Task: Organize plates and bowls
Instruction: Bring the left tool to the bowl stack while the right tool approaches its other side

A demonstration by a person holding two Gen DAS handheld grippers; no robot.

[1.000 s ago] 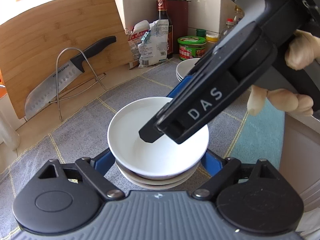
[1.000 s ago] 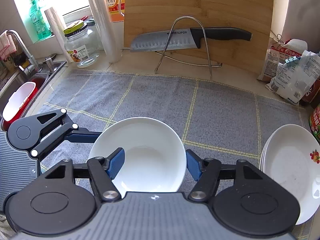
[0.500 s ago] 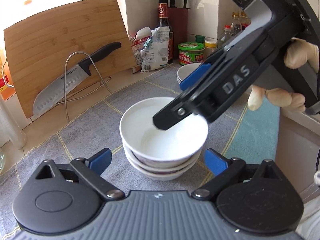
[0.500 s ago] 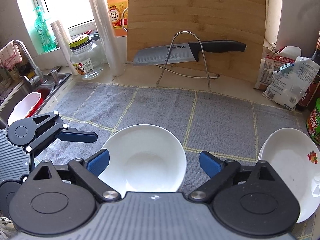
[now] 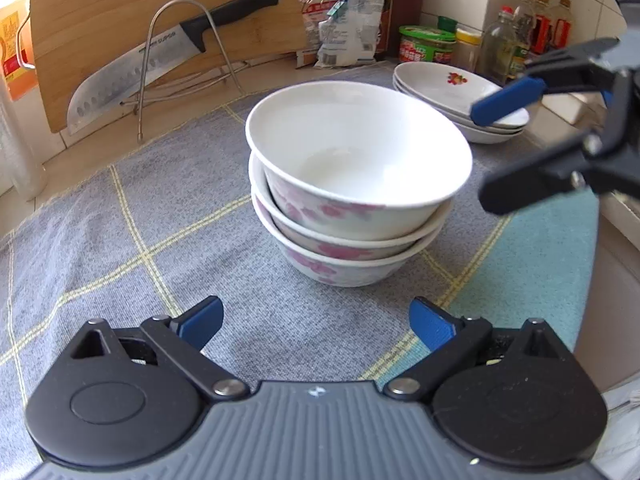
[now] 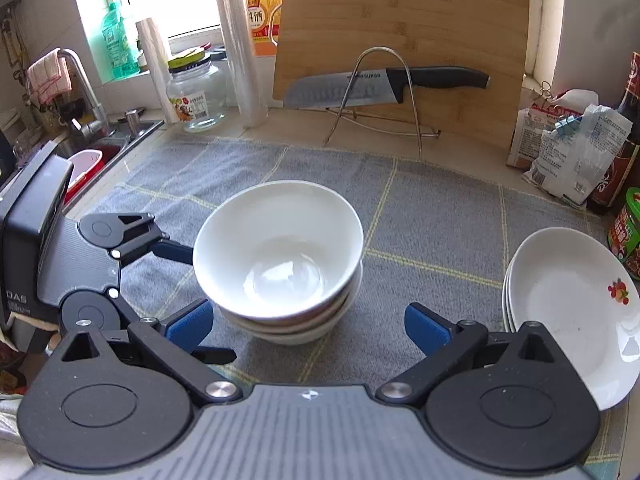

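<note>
Three white bowls with pink flowers (image 5: 352, 200) sat stacked in the middle of the gray checked cloth (image 5: 168, 216), top one leaning a little. Nothing held in the left gripper (image 5: 316, 322): blue pads (image 5: 200, 320) spread wide, just short of the stack, not touching it. Same for the right gripper (image 6: 308, 322), spread apart and holding nothing, near the stack on its own side. Stack of white plates (image 6: 572, 300), maybe three, top one with a small fruit picture, lay off to the right near the cloth's edge. Behind, a big knife (image 6: 384, 86) rested on a wire stand (image 6: 376, 100) against a wooden cutting board (image 6: 400, 24). Glass jar (image 6: 196, 96) stood by the sink (image 6: 116, 140).
</note>
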